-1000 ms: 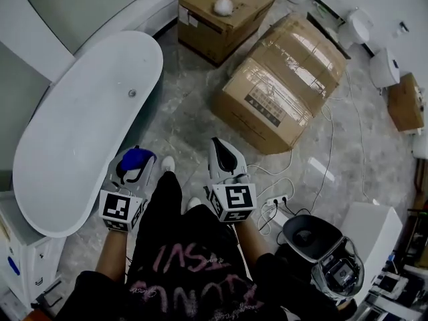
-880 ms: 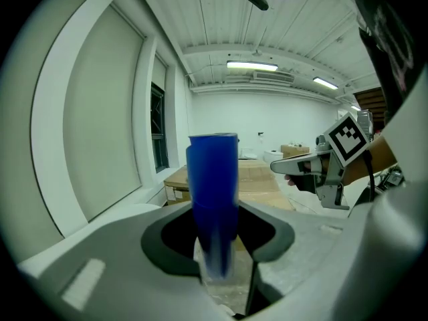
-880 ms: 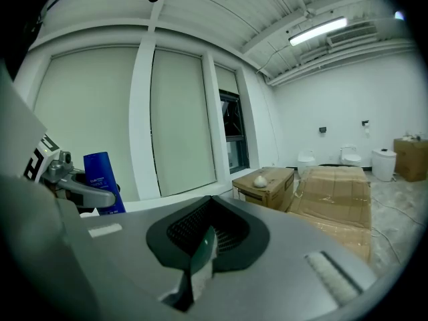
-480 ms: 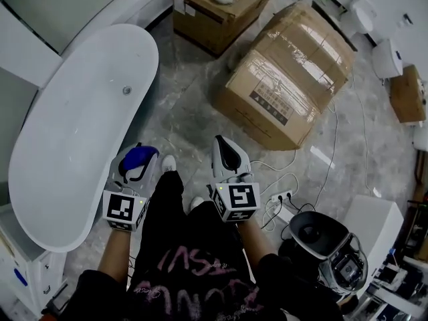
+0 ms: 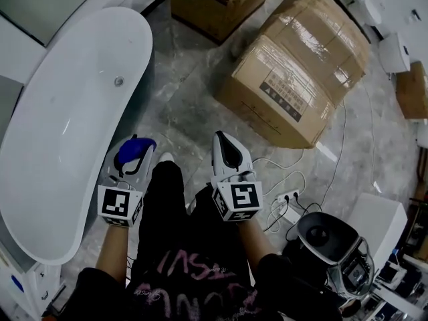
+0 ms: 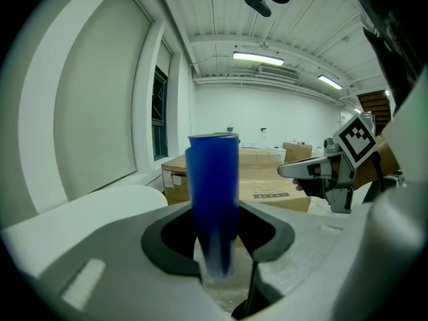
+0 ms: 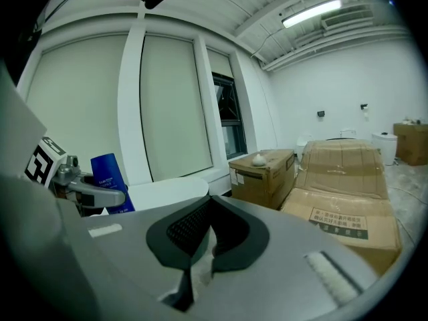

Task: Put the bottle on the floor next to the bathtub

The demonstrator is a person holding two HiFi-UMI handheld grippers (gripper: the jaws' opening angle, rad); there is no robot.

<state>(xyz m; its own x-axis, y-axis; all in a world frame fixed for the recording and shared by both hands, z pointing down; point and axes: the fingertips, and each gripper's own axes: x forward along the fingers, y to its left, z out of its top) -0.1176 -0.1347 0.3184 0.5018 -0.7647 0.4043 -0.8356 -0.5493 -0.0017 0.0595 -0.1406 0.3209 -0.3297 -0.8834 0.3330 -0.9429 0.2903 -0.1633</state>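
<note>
The left gripper [image 5: 128,160] squeezes the blue bottle [image 6: 212,192] and holds it upright above the floor [image 5: 194,105], just beside the white bathtub [image 5: 60,132]. The right gripper [image 5: 228,154] is pinched together with nothing in it.

**Surrounding Items**

A large cardboard box [image 5: 301,72], wrapped in clear tape, lay on its side. A smaller box [image 5: 214,2] stood beyond it, apart, with a white round object [image 7: 259,158] on top. A power strip [image 5: 284,198] and white cables [image 5: 332,158] lay near the large box. A ceiling light [image 7: 314,12] was lit.
</note>
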